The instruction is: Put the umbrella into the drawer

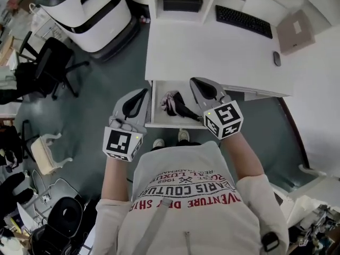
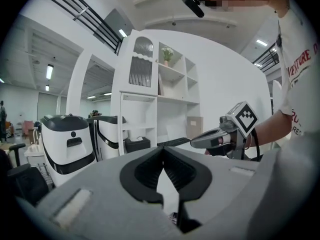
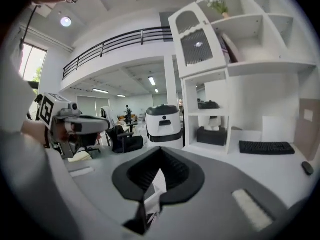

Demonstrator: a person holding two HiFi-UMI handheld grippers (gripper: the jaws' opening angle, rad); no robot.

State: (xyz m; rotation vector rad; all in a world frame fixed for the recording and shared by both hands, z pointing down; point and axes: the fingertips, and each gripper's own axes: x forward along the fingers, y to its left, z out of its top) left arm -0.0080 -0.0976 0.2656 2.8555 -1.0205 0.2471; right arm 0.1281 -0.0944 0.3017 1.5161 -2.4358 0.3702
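The folded dark umbrella (image 1: 175,104), with a pale patterned bunch at its left end, lies inside the open white drawer (image 1: 153,110) under the desk. Both grippers hang in the air above the drawer's front, level with each other. My left gripper (image 1: 141,94) is over the drawer's left edge, shut and with nothing in it (image 2: 163,150). To the right of the umbrella and above it, my right gripper (image 1: 197,82) is shut and empty too (image 3: 160,150). Each gripper view shows the other gripper: the right gripper (image 2: 215,136) and the left gripper (image 3: 80,125).
The white desk (image 1: 212,52) carries a keyboard (image 1: 243,20), a mouse (image 1: 277,58), a cardboard box (image 1: 295,31) and a black box (image 1: 182,2). A white and black machine (image 1: 87,9) and a black office chair (image 1: 50,68) stand to the left. My shoes (image 1: 169,139) are just before the drawer.
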